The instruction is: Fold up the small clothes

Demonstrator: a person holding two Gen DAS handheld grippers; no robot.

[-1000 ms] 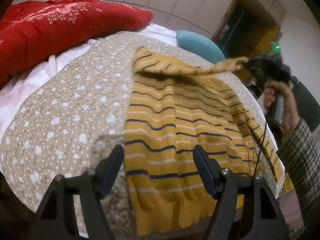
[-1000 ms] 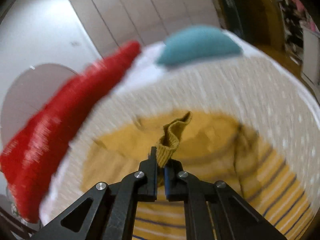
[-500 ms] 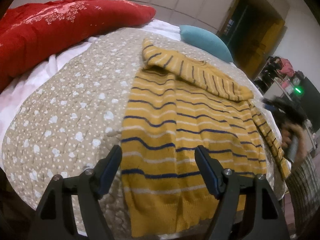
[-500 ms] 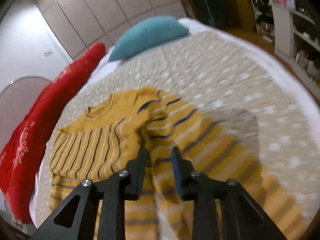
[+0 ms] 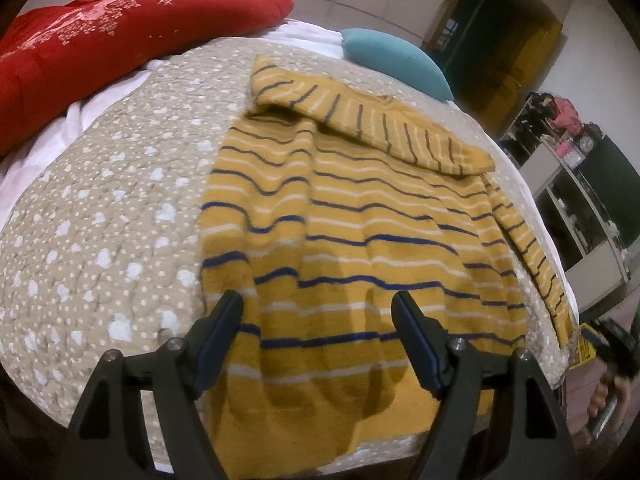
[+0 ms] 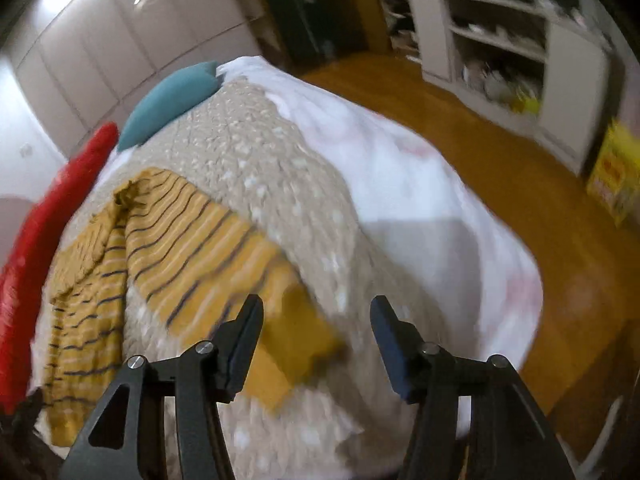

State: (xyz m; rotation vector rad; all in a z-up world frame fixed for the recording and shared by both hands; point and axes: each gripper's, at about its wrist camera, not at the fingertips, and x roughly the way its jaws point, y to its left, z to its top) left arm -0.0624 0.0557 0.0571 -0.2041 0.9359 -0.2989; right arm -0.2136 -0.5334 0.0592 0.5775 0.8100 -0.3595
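Observation:
A small mustard-yellow sweater with navy and white stripes (image 5: 344,232) lies flat on the beige dotted quilt (image 5: 104,216). One sleeve (image 5: 372,124) is folded across the chest. The other sleeve (image 5: 528,248) lies along the right side. My left gripper (image 5: 318,320) is open and empty above the hem. My right gripper (image 6: 316,324) is open and empty above the cuff end of the outstretched sleeve (image 6: 208,248); the view is blurred. The right gripper also shows in the left wrist view (image 5: 612,352), off the bed's right edge.
A red quilt (image 5: 112,32) and a teal pillow (image 5: 396,60) lie at the far end of the bed. A white sheet (image 6: 400,184) covers the bed's right side. Past it are wooden floor (image 6: 520,184), white shelves (image 6: 520,40) and a yellow box (image 6: 616,176).
My right gripper let go of the sleeve it held, leaving it folded across the chest, then opened wide and moved back to the bed's right edge. The left gripper moved slightly closer.

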